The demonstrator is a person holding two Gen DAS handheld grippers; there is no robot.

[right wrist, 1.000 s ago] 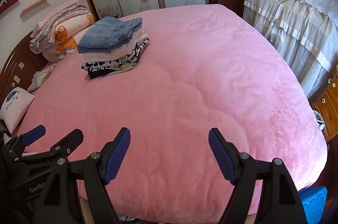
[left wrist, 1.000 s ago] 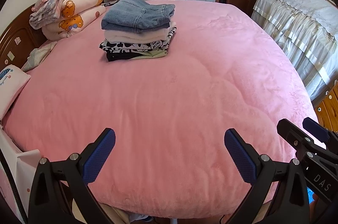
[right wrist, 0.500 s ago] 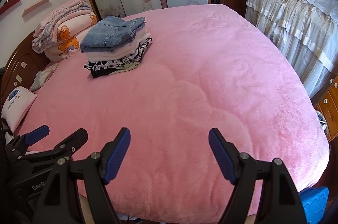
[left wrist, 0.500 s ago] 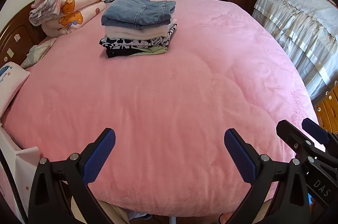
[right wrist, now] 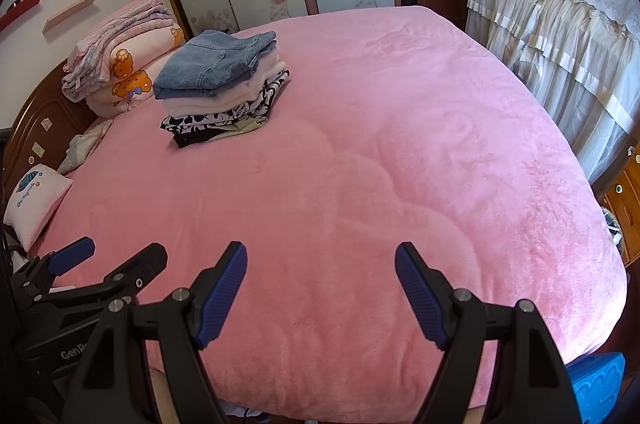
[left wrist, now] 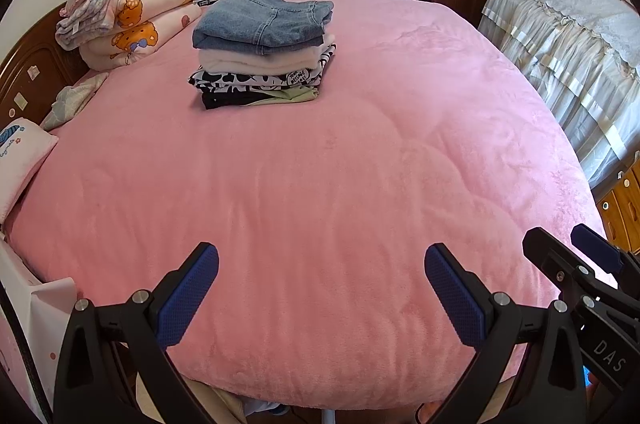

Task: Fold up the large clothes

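Observation:
A stack of folded clothes (left wrist: 264,64) (right wrist: 224,96) sits on the far left part of the pink bed cover (left wrist: 320,164) (right wrist: 380,144), with folded blue jeans (left wrist: 260,20) (right wrist: 216,62) on top. My left gripper (left wrist: 320,256) hovers open over the near edge of the bed, with only bare cover between its blue pads. My right gripper (right wrist: 320,250) is open beside it, also holding nothing. Each gripper shows at the edge of the other's view: the right gripper (left wrist: 576,256) and the left gripper (right wrist: 108,260). No loose garment lies near either gripper.
Folded quilts (left wrist: 128,12) are piled against the wooden headboard (left wrist: 24,72), and a small pillow (left wrist: 20,152) lies at the left. Lace-draped furniture (left wrist: 560,36) and wooden drawers (left wrist: 620,200) stand along the right. A blue stool (right wrist: 596,384) sits at the near right corner.

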